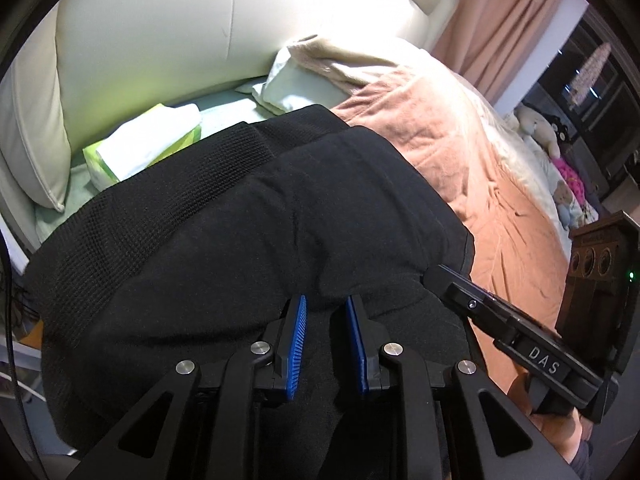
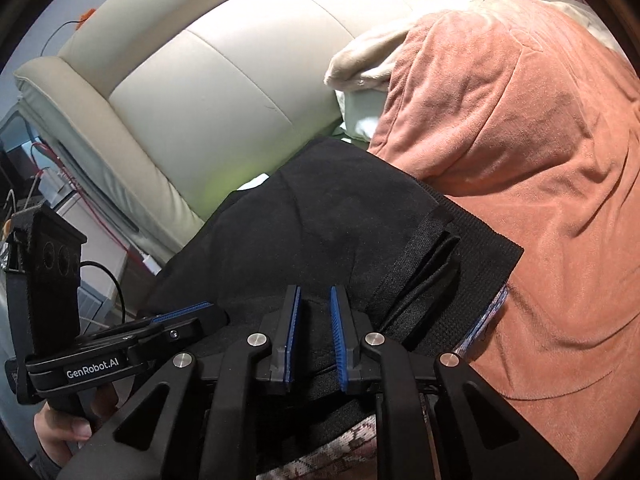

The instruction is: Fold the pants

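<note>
While the left gripper (image 1: 325,312) points down at the bed, its own camera shows the black pants (image 1: 224,216) spread across most of the view, already doubled over on themselves, with a ribbed band running slantwise from lower left to upper middle. The two blue pads (image 1: 295,344) stand a little apart with a ridge of black cloth bunched up between them; the pads seem to press on that fold, so this gripper is clamped on the pants. To the right the right gripper (image 1: 434,276) comes in from the side, its tip at the edge of the same cloth. Beyond the pants lie a green tissue pack (image 1: 140,144), a pale pillow (image 1: 288,88) and a cream headboard (image 1: 152,32). A pink blanket (image 1: 460,152) covers the bed to the right, with soft toys (image 1: 560,160) at its far edge and a pink curtain (image 1: 512,12) behind.

Seen from the right wrist, the pants (image 2: 320,216) lie in a stacked pile against the blanket (image 2: 520,140), several layered hems showing on the right side. The right gripper (image 2: 314,300) has its blue pads (image 2: 339,340) close together with black cloth between them, nipping a fold of the pants. At lower left the left gripper (image 2: 188,312) lies along the near edge of the pile, and a hand (image 2: 64,432) wraps its handle. The headboard (image 2: 208,80) curves behind.
</note>
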The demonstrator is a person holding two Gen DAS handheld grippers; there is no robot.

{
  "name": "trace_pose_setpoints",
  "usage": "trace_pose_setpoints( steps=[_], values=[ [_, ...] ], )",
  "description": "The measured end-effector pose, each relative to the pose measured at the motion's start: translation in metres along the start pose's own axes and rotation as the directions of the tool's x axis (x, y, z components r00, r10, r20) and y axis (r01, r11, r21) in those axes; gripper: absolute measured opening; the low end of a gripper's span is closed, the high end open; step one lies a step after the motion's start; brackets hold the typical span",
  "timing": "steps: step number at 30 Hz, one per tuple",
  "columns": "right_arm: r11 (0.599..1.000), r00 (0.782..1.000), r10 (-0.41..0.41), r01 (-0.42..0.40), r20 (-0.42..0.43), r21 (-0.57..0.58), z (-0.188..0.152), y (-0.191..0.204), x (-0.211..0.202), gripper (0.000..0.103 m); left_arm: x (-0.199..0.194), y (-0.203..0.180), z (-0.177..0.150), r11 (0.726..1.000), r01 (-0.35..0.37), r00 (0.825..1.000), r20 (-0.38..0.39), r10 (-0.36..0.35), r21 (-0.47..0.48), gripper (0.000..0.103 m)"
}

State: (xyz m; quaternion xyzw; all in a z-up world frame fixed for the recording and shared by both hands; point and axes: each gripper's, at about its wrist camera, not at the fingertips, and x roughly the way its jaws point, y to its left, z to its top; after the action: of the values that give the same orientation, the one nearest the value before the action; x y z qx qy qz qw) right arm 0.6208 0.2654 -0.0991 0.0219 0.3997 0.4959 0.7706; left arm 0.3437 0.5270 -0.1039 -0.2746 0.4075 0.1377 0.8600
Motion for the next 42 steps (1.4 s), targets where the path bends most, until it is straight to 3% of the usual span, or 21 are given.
trace_pose_setpoints(
  steps=[8, 14, 20, 22, 23, 24, 27, 33, 40, 42],
  values=[
    [0.999, 0.999, 0.028, -0.029, -0.036, -0.033, -0.008, 0.000, -0.018, 0.014, -0.026, -0.011, -0.016, 0.999, 0.017, 1.000, 0.020, -0.018, 0.035, 0.024],
    [1.000, 0.997, -0.013, 0.012, -0.079, -0.011, -0.020, -0.012, -0.044, 0.015, -0.035, -0.038, -0.025, 0.997, 0.048, 0.998, 0.031, -0.050, 0.062, 0.024],
    [0.997, 0.996, -0.069, 0.071, -0.048, 0.029, -0.032, -0.037, -0.095, 0.016, -0.030, -0.048, -0.037, 0.998, 0.017, 1.000, 0.020, -0.018, 0.063, 0.024],
    [0.993, 0.993, -0.111, 0.112, -0.032, 0.038, -0.037, -0.044, -0.113, 0.033, -0.026, -0.050, -0.041, 0.998, 0.000, 1.000, 0.013, -0.001, 0.066, 0.024],
    [0.991, 0.992, -0.127, 0.128, -0.020, 0.040, -0.040, -0.045, -0.122, 0.051, -0.025, -0.053, -0.043, 0.997, -0.014, 1.000, 0.007, 0.013, 0.081, 0.025],
    [0.989, 0.990, -0.144, 0.143, 0.002, 0.043, -0.043, -0.047, -0.133, 0.061, -0.021, -0.057, -0.045, 0.994, -0.033, 0.999, -0.003, 0.033, 0.102, 0.026],
    [0.986, 0.986, -0.163, 0.161, 0.027, 0.050, -0.050, -0.048, -0.158, 0.063, -0.012, -0.065, -0.047, 0.986, -0.080, 0.996, -0.029, 0.085, 0.145, 0.027],
    [0.982, 0.981, -0.187, 0.185, 0.058, 0.037, -0.066, -0.040, -0.212, 0.072, -0.023, -0.071, -0.044, 0.984, -0.131, 0.991, -0.010, 0.133, 0.125, 0.028],
    [0.975, 0.969, -0.223, 0.220, 0.103, 0.037, -0.081, -0.034, -0.271, 0.074, -0.063, -0.096, -0.058, 0.984, -0.103, 0.994, 0.036, 0.099, 0.142, 0.053],
    [0.972, 0.965, -0.235, 0.234, 0.116, 0.024, -0.085, -0.026, -0.284, 0.082, -0.075, -0.103, -0.062, 0.983, -0.102, 0.994, 0.054, 0.095, 0.153, 0.061]
  ],
)
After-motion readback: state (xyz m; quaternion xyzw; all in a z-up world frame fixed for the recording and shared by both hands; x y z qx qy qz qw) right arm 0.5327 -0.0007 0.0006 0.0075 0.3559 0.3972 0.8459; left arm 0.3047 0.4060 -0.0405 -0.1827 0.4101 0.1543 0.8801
